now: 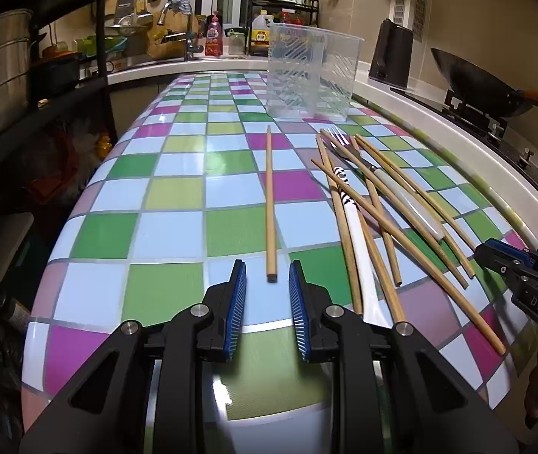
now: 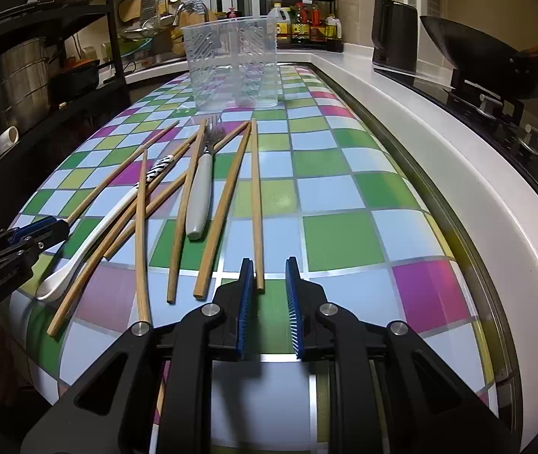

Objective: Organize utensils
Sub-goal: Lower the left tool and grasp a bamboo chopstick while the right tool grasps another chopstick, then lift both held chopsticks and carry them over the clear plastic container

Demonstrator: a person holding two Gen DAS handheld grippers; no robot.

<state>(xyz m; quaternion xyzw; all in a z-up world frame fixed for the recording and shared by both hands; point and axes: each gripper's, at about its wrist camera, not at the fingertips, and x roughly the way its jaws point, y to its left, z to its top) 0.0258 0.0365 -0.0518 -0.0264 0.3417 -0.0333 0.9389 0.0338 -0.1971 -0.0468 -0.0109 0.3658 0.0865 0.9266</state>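
We saw a checkered counter (image 1: 170, 227) carrying a clear plastic holder (image 1: 312, 72) toward its far edge, one lone chopstick (image 1: 270, 204), and a heap of chopsticks (image 1: 382, 204), fork (image 1: 348, 151) and spoon (image 2: 91, 234).

Wok (image 1: 473, 83), kettle (image 1: 391, 53) (both black)

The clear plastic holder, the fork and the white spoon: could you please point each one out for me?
clear plastic holder (image 1: 308, 75): left wrist view, middle of its front wall.
fork (image 2: 200, 193): right wrist view, middle of its pale handle.
white spoon (image 2: 91, 236): right wrist view, midway along its white handle.
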